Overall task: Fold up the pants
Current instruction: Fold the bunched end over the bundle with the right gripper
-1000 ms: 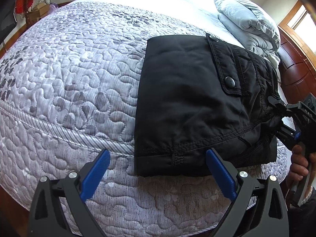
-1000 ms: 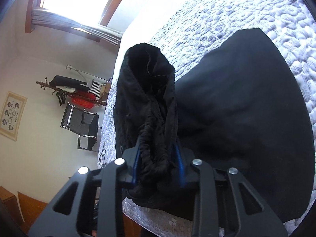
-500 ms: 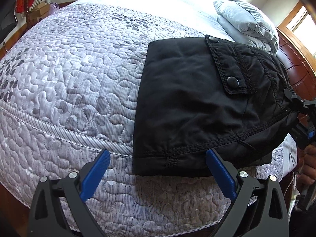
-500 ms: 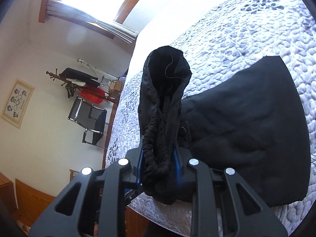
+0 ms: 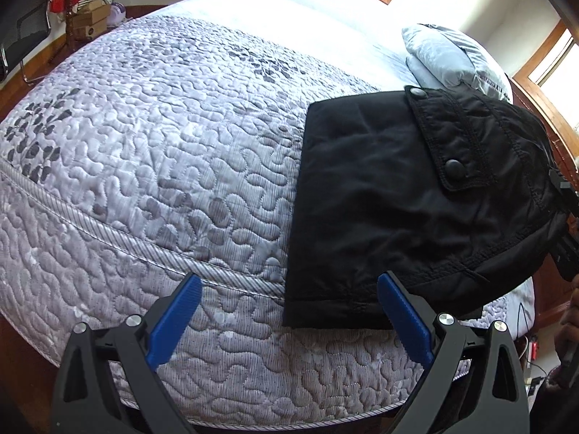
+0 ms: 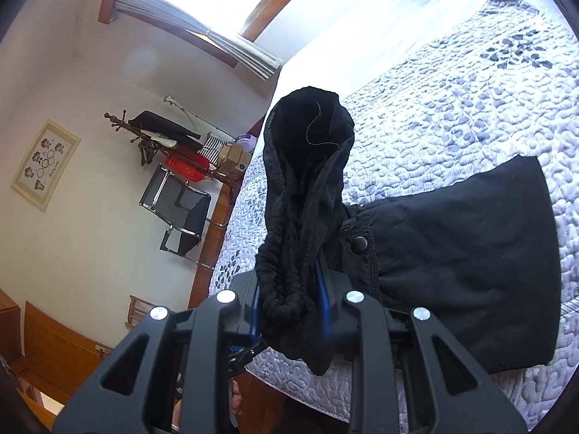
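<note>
Black pants [image 5: 409, 199] lie folded on the quilted bed near its front edge, a snap-flap pocket facing up. My left gripper [image 5: 287, 320] hovers open over the bed's edge, its right blue pad close to the pants' near hem, nothing between its fingers. My right gripper [image 6: 289, 305] is shut on the bunched elastic waistband of the pants [image 6: 304, 195] and holds it lifted off the bed, the rest of the cloth [image 6: 466, 253] trailing down to the quilt. At the right edge of the left wrist view, the right gripper [image 5: 566, 231] shows partly.
A grey pillow [image 5: 448, 58] lies at the head of the bed [image 5: 152, 152]. A wooden headboard stands on the right. Beyond the bed are a chair [image 6: 177, 213], a coat rack with clothes [image 6: 170, 144] and cardboard boxes [image 5: 87, 21].
My right gripper has risen with the waistband, lifting that end of the pants off the quilt. My left gripper has drawn back and up a little, still open.
</note>
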Action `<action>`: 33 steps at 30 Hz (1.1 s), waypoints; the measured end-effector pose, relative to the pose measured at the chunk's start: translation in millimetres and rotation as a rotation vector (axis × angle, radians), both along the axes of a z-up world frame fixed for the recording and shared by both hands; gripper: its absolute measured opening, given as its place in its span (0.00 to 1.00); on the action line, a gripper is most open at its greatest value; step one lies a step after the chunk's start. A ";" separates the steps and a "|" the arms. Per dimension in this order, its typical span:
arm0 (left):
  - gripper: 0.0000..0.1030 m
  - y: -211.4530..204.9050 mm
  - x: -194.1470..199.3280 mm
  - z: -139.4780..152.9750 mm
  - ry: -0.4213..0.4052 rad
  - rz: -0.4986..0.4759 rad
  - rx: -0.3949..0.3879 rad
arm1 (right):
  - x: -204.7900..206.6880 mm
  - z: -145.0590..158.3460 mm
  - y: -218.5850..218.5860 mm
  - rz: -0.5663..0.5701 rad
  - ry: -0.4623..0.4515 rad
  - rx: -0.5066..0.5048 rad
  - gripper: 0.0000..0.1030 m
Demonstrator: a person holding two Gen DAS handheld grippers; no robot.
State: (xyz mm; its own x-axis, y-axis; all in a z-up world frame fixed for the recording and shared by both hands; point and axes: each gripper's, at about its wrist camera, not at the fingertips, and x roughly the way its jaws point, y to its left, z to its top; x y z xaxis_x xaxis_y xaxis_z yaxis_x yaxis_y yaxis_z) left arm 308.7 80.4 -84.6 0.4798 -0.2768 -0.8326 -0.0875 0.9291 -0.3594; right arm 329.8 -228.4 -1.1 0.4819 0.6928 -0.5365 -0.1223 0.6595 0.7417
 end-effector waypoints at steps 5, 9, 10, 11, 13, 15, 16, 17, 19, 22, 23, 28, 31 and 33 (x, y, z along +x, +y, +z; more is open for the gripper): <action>0.95 -2.6 0.8 5.4 -0.009 -0.002 0.004 | -13.9 7.1 -14.2 -0.020 -0.007 -0.018 0.22; 0.95 -10.9 0.3 6.8 -0.002 -0.025 0.008 | -18.3 10.9 -26.1 -0.042 -0.010 -0.026 0.22; 0.95 -13.6 0.9 7.0 0.000 -0.032 0.011 | -19.9 11.0 -29.7 -0.047 -0.011 -0.027 0.22; 0.95 -16.1 1.1 7.0 0.001 -0.040 0.013 | -21.0 11.3 -31.6 -0.054 -0.010 -0.028 0.22; 0.95 -21.6 1.5 7.7 0.001 -0.059 0.020 | -25.6 10.0 -41.5 -0.068 -0.007 -0.024 0.22; 0.95 -27.2 1.9 8.5 0.000 -0.073 0.028 | -28.4 8.1 -50.9 -0.087 -0.002 -0.024 0.22; 0.95 -29.9 2.2 8.4 0.000 -0.080 0.030 | -29.7 6.4 -55.8 -0.099 0.003 -0.024 0.22; 0.95 -32.2 2.2 8.6 0.001 -0.085 0.030 | -31.9 6.1 -59.3 -0.111 0.008 -0.023 0.22; 0.95 -37.2 3.5 8.6 0.005 -0.093 0.033 | -32.8 -0.2 -69.6 -0.136 0.024 -0.016 0.22; 0.95 -42.9 3.3 9.1 0.009 -0.106 0.037 | -33.3 -13.7 -83.5 -0.170 0.056 -0.016 0.22; 0.95 -44.7 3.5 9.6 0.009 -0.111 0.039 | -33.5 -19.1 -88.0 -0.183 0.070 -0.013 0.22; 0.95 -53.8 5.2 12.4 0.005 -0.134 0.053 | -36.6 -46.2 -104.7 -0.235 0.127 -0.005 0.22; 0.95 -58.9 5.6 12.2 0.009 -0.145 0.058 | -40.2 -65.3 -115.1 -0.264 0.164 -0.012 0.22; 0.95 -61.8 5.9 11.6 0.011 -0.153 0.059 | -42.6 -79.6 -121.9 -0.281 0.191 -0.008 0.22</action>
State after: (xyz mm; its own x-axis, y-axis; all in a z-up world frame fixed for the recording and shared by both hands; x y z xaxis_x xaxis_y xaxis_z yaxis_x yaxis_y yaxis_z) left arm 314.6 18.6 -73.0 0.4266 -0.2964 -0.8545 0.0528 0.9513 -0.3036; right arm 287.1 -350.3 -80.6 0.5437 0.5426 -0.6403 0.2060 0.6533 0.7285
